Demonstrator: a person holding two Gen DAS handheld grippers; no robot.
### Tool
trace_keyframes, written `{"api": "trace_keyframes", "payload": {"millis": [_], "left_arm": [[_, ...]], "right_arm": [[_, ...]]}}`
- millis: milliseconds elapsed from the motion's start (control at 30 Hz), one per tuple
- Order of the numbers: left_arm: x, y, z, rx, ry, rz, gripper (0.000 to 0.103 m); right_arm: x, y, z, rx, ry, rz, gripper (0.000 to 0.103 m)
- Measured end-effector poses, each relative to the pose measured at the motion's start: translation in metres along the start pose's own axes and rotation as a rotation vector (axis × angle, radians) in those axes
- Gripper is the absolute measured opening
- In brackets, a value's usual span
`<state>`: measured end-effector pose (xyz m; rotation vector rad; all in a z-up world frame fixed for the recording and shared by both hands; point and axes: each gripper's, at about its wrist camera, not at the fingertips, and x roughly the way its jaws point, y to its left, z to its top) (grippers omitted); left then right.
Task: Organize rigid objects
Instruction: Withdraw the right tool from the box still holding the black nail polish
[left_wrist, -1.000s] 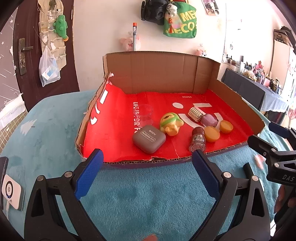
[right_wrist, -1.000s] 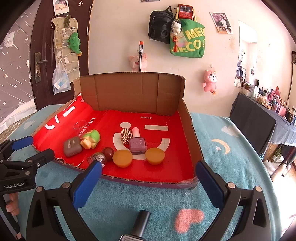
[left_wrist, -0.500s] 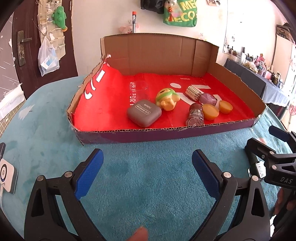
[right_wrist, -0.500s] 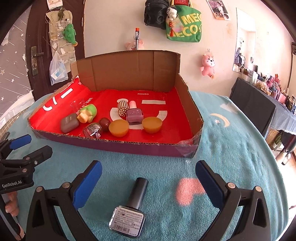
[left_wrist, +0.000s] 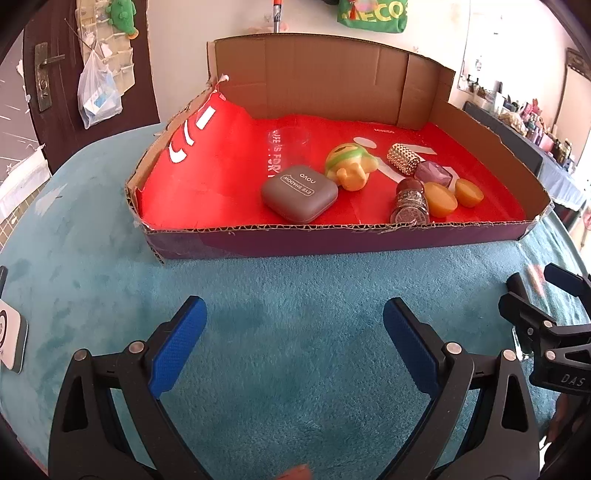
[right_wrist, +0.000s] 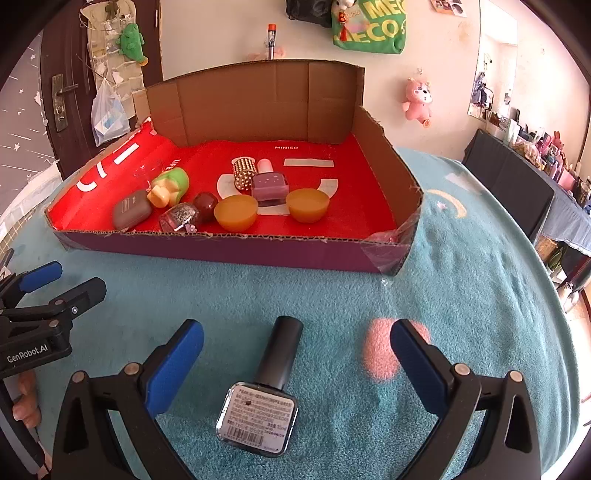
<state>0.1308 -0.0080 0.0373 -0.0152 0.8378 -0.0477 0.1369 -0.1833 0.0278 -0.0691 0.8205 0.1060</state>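
A dark nail polish bottle (right_wrist: 264, 391) lies on the teal cloth, label up, cap pointing to the box. My right gripper (right_wrist: 295, 354) is open with the bottle between its fingers, not touching. A red-lined cardboard box (right_wrist: 229, 247) holds a grey eye shadow case (left_wrist: 300, 192), a green-yellow toy (left_wrist: 351, 164), a glitter bottle (left_wrist: 409, 201), two orange half-shells (right_wrist: 235, 212), a purple polish bottle (right_wrist: 269, 184) and a studded gold cylinder (right_wrist: 243, 171). My left gripper (left_wrist: 295, 343) is open and empty over bare cloth in front of the box.
A white device (left_wrist: 11, 343) lies at the cloth's left edge. The left gripper shows in the right wrist view (right_wrist: 48, 295), the right gripper in the left wrist view (left_wrist: 546, 306). A pink heart patch (right_wrist: 384, 350) marks the cloth.
Both grippers have pulled back from the box toward me. The nail polish bottle has come fully into the right wrist view, between the open fingers.
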Motion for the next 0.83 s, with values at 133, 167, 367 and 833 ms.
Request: {"api": "trace_keyframes", "payload": {"millis": [133, 167, 367, 833], "left_arm": [[-0.001, -0.002, -0.003, 0.019, 0.016, 0.012, 0.098], [-0.001, -0.003, -0.004, 0.023, 0.021, 0.011, 0.098], [0.004, -0.003, -0.006, 0.021, 0.061, 0.023, 0.098], [0.005, -0.005, -0.008, 0.028, 0.061, 0.034, 0.098]], "right_arm": [[0.002, 0.0, -0.003, 0.008, 0.016, 0.003, 0.103], [0.003, -0.001, -0.003, 0.012, 0.021, 0.006, 0.103], [0.009, -0.003, -0.006, 0.029, 0.049, 0.018, 0.103], [0.014, -0.002, -0.007, 0.027, 0.074, 0.015, 0.103]]}}
